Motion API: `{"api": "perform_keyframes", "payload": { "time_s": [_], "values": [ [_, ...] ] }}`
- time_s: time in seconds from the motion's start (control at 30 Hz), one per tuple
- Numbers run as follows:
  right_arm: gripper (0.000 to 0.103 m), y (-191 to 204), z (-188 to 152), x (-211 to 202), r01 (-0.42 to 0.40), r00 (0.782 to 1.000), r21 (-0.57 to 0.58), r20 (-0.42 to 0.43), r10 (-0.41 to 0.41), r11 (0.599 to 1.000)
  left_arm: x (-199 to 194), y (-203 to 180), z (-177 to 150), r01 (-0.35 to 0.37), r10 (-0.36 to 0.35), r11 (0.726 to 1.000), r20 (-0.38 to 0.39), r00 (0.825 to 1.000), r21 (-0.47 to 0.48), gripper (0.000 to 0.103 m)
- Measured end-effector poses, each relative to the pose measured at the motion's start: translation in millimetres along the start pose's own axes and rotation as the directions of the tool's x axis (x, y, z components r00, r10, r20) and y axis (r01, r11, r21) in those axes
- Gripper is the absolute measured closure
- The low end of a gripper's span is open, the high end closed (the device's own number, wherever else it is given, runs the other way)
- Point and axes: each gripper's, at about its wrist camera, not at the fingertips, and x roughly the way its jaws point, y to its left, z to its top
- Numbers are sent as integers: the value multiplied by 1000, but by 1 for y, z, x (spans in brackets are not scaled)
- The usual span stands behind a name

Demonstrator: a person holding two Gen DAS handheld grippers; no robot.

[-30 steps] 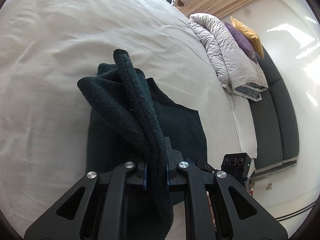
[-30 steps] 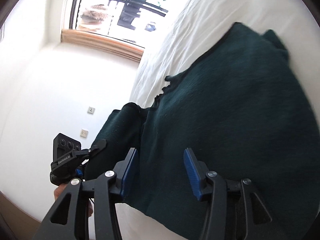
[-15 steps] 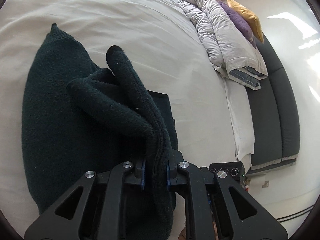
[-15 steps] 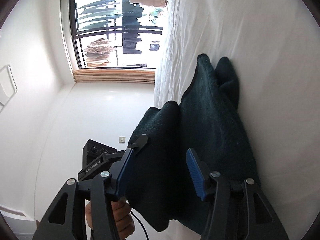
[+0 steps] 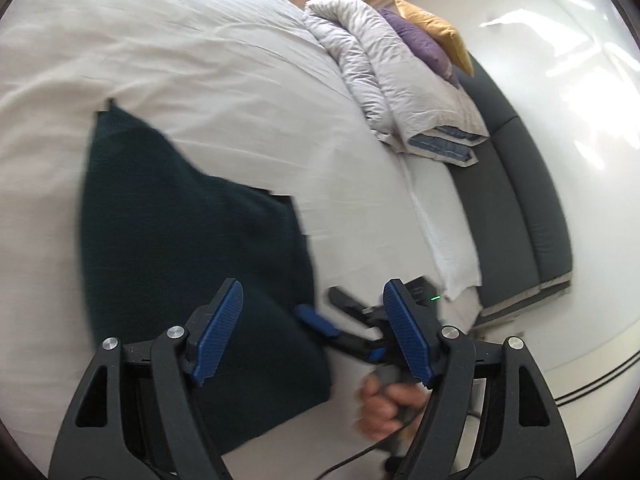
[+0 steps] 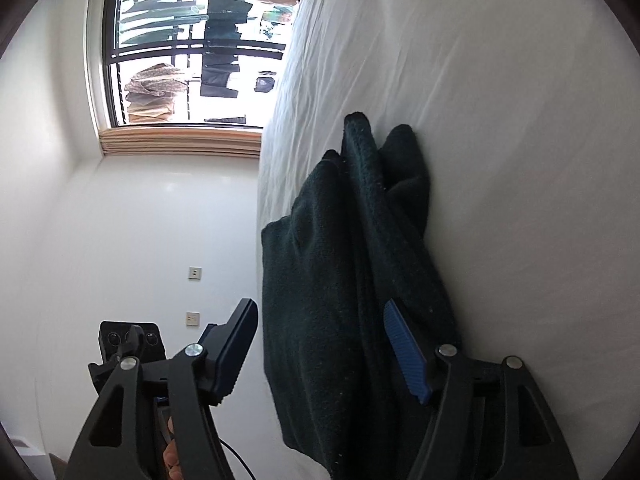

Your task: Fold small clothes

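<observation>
A dark green knit garment (image 5: 188, 256) lies folded on the white bed (image 5: 200, 80). It also shows in the right wrist view (image 6: 344, 280), doubled over in layers near the bed's edge. My left gripper (image 5: 312, 336) is open and empty just above the garment's near edge. My right gripper (image 6: 320, 352) is open, with its jaws on either side of the garment's near end; it holds nothing. The right gripper also shows in the left wrist view (image 5: 352, 332), held by a hand (image 5: 388, 408).
A folded grey duvet (image 5: 392, 80) with purple and yellow pillows (image 5: 432, 40) lies on a dark sofa (image 5: 516, 208) to the right of the bed. A window (image 6: 188, 52) and a white wall (image 6: 132, 240) are past the bed's edge.
My left gripper has let go of the garment's fold and opened. The fold has dropped flat onto the garment. The right gripper stays open.
</observation>
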Motion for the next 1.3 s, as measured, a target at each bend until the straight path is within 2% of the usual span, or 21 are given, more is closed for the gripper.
{"api": "perform_keyframes", "payload": {
  "time_s": [0.17,0.27,0.47,0.57,0.63,0.7,0.73,0.8,0.93,0.97,1.03,1.1,1.13,1.17,1.2,1.23,1.3],
  "values": [
    [35,15,-2,19,115,989,-49,-85,-119,992,-5,53,-20,-44,43,998,-30,999,-43,31],
    [33,27,-3,35,148,979,-77,-128,-157,986,-12,74,-33,-10,10,999,13,1000,-38,31],
    [35,36,6,42,136,978,-70,-150,-145,988,-15,78,-44,2,-4,999,61,998,32,31],
    [36,55,0,46,83,977,-113,-184,-103,990,-12,85,-45,16,-18,999,61,998,30,31],
    [35,54,-1,51,112,969,-127,-204,-137,985,-7,92,-46,24,-25,999,47,999,26,31],
    [39,40,1,58,181,955,-72,-224,-193,981,-6,99,-47,40,-41,999,45,998,11,31],
    [40,37,3,59,186,956,-56,-222,-193,981,-7,101,-48,47,-47,999,48,998,2,31],
    [40,34,7,59,154,966,-28,-208,-156,988,-9,105,-49,59,-59,998,51,997,-6,31],
    [39,37,16,69,18,980,-14,-196,-20,1000,-9,106,-50,65,-65,998,49,997,-5,31],
    [39,40,16,74,11,979,-29,-202,-17,1000,-9,108,-49,67,-67,998,48,997,-8,31],
    [39,47,15,85,49,972,-81,-225,-66,995,-9,107,-47,70,-69,998,41,997,-9,31],
    [45,49,16,94,89,964,-111,-239,-113,990,-8,106,-47,66,-66,998,38,997,-2,31],
    [54,50,17,94,99,964,-113,-235,-124,989,-9,105,-47,61,-61,998,38,997,3,31],
    [70,50,19,93,110,965,-115,-227,-134,987,-9,103,-47,55,-55,998,38,998,11,31],
    [80,49,19,91,129,964,-121,-217,-154,984,-9,102,-46,48,-49,999,38,998,19,31],
    [86,48,20,90,146,964,-127,-207,-170,981,-8,100,-46,41,-42,999,37,998,26,31],
    [87,48,19,84,168,965,-145,-178,-193,975,-7,98,-47,40,-41,999,35,999,31,31]
  ]
}}
